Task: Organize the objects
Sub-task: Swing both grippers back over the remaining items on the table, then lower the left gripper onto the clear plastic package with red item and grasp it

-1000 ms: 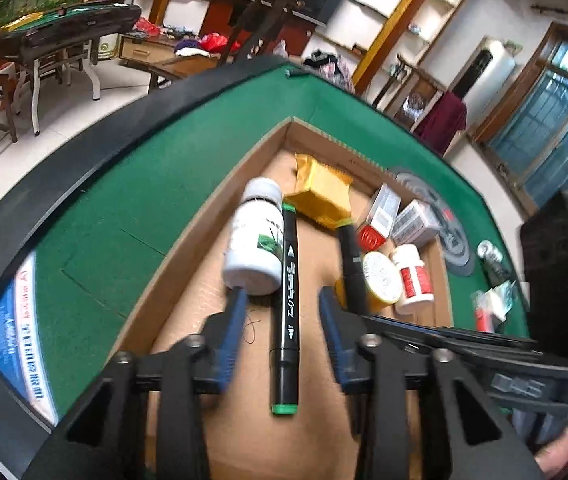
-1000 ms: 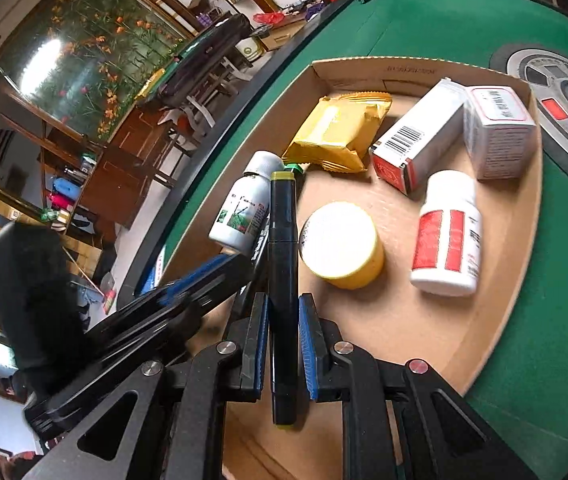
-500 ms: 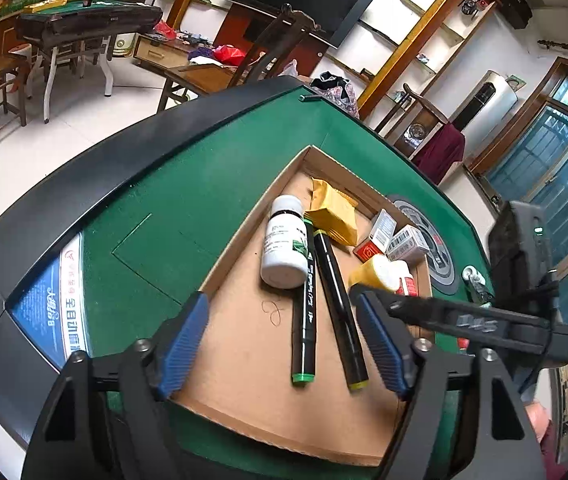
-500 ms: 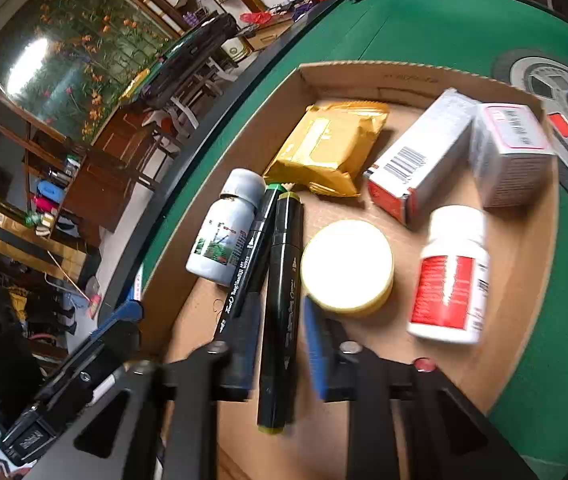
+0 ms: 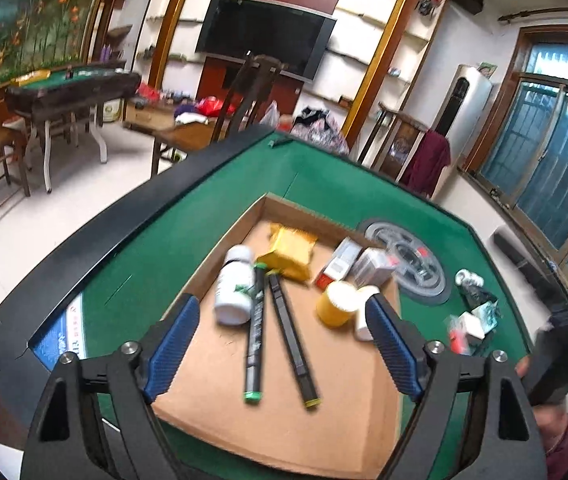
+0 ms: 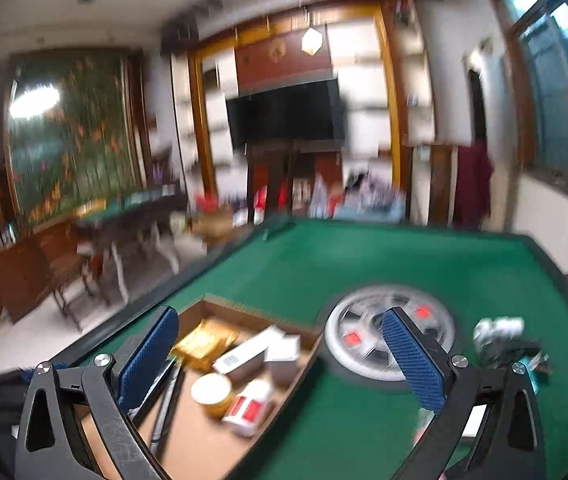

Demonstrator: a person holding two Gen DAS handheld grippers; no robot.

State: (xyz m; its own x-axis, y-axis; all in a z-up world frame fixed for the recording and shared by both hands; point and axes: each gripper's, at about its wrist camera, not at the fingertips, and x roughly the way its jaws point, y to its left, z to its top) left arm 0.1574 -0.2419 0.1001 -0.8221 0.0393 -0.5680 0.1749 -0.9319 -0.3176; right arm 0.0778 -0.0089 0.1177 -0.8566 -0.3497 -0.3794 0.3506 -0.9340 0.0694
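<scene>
hovering over the cardboard tray (image 5: 211, 394) on the green felt table (image 5: 171, 236), left gripper (image 5: 281, 346) spreading its blue pads wider at this moment, pinching nothing. lying inside the tray, untouched: green-capped marker (image 5: 255, 332) and yellow-capped marker (image 5: 292, 340), tips meeting near 12 o'clock and tails fanning out toward 6, with the white bottle (image 5: 235, 286) touching the green-capped one at 9 o'clock. sitting further in: yellow foil packet (image 5: 290, 250) at 12, two small cartons (image 5: 358, 266) at 1, yellow-lidded jar (image 5: 336, 304) and red-labelled bottle (image 6: 247, 406) at 3.

opening too, right gripper (image 6: 279, 354), pads flung wide with nothing between them, looking across the table toward the round centre console (image 6: 388, 336) in a heavily blurred view.

judging the step in hand as clearing away from the tray and going for what is not yet sorted: loose small items (image 5: 470, 312), too blurred to name, lying on the felt at 3 o'clock of the tray, just past the console.

advising for doing it well: lifting straight off the markers, keeping the pads clear of their tails so neither rolls out of line. steadying the right gripper before choosing a target, given the smear in its view. approaching the loose items one at a time, pads wide, closing only once one sits squarely between them. placing into the bare cardboard at 6 o'clock, not on top of the markers.
</scene>
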